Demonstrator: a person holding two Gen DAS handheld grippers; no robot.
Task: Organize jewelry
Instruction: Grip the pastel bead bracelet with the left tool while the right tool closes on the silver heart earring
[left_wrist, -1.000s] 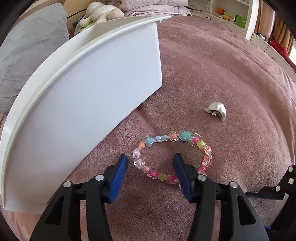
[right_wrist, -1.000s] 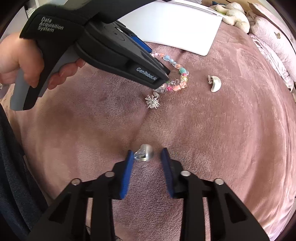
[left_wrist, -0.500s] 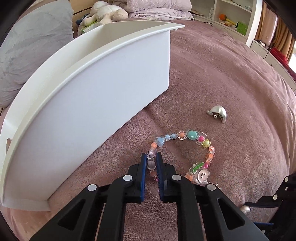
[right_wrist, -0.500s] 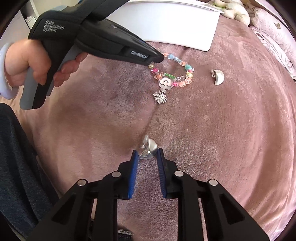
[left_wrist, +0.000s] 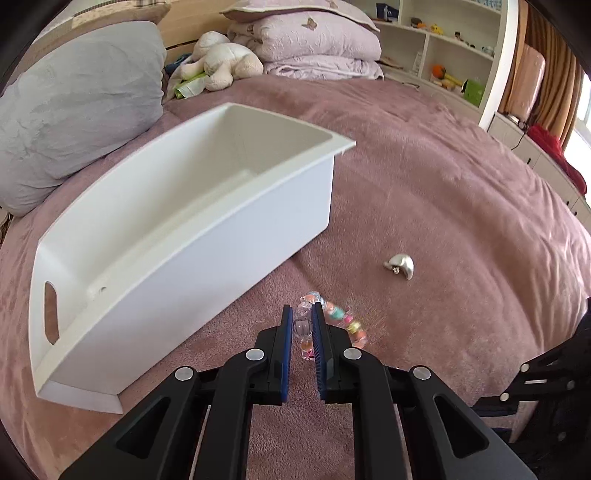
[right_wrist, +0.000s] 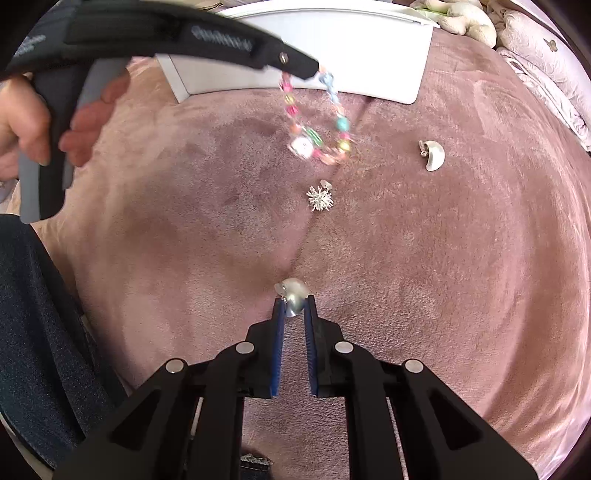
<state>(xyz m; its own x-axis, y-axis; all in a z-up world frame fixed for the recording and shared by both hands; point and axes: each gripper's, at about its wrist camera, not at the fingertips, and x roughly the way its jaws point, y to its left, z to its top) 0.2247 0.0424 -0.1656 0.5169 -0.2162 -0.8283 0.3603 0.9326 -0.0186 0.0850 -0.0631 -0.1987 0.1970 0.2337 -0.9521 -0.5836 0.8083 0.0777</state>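
Observation:
My left gripper (left_wrist: 302, 320) is shut on a colourful bead bracelet (left_wrist: 341, 321) and holds it in the air, to the right of the open white box (left_wrist: 207, 236). In the right wrist view the bracelet (right_wrist: 314, 144) hangs from the left gripper (right_wrist: 312, 72) above the pink bedspread. My right gripper (right_wrist: 293, 308) is shut on a silver earring (right_wrist: 292, 291) just above the spread. A silver half-moon earring (left_wrist: 400, 265) lies on the spread; it also shows in the right wrist view (right_wrist: 433, 155). A spiky silver brooch (right_wrist: 320, 196) lies between.
A grey pillow (left_wrist: 74, 96), a plush toy (left_wrist: 218, 62) and folded quilts (left_wrist: 310, 40) lie at the head of the bed. White shelves (left_wrist: 443, 48) stand at the back right. My leg in dark jeans (right_wrist: 33, 332) is at the left.
My left gripper has lifted the bracelet off the spread, so the box's inside now shows. My right gripper has closed tighter on the silver earring and raised it slightly.

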